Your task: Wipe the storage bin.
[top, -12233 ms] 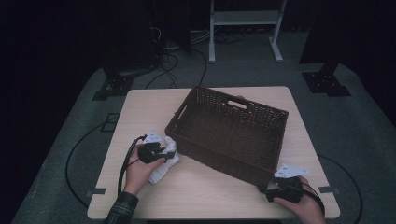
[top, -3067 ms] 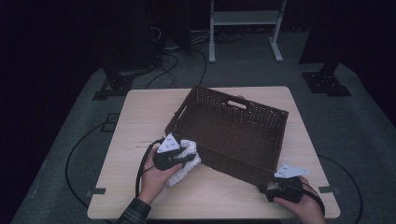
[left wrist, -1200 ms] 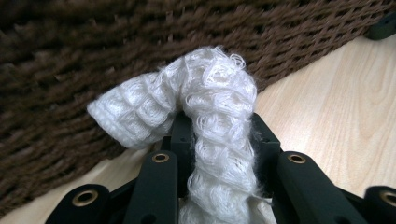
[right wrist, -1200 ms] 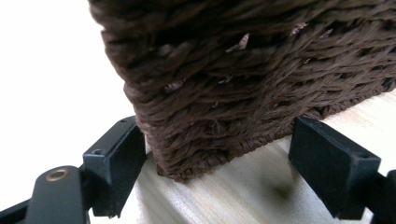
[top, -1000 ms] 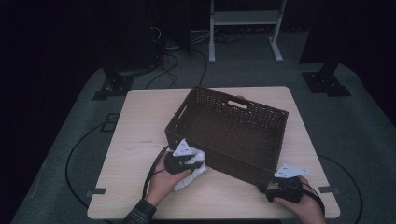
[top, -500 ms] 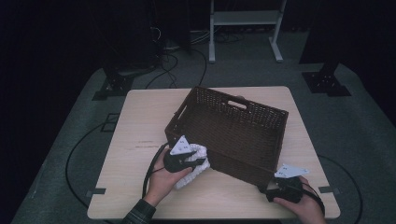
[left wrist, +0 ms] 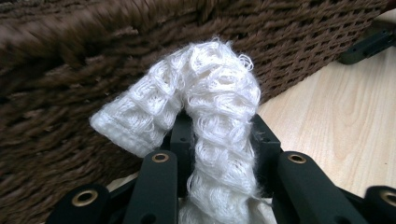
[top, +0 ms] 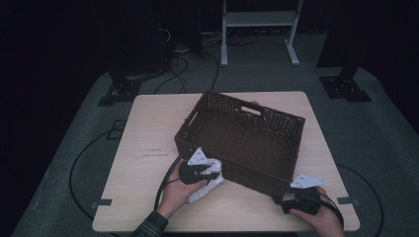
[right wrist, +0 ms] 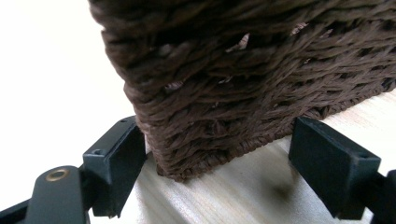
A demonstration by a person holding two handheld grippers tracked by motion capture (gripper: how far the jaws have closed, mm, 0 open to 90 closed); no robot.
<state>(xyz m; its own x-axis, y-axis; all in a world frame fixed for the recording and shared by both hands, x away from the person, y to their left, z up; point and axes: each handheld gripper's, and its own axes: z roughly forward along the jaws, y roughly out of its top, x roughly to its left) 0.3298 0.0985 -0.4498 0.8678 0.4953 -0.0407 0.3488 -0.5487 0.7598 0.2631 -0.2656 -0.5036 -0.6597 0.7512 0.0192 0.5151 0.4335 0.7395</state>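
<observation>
Left tool (top: 210, 174): jaws closed tight, pads (left wrist: 183, 140) pressed together on a strip of white knit cloth (left wrist: 210, 107) that rises between them and folds over above the tips. Left hand (top: 179, 190) wraps the body from below, forearm entering from the bottom edge, tool pointing forward and to the right

Right tool (top: 281, 201): jaws spread wide, one pad (right wrist: 119, 163) on each side of the brown basket (right wrist: 243, 79) corner. Right hand (top: 316, 217) grips from behind, low on the surface (top: 148, 128), tool pointing left
</observation>
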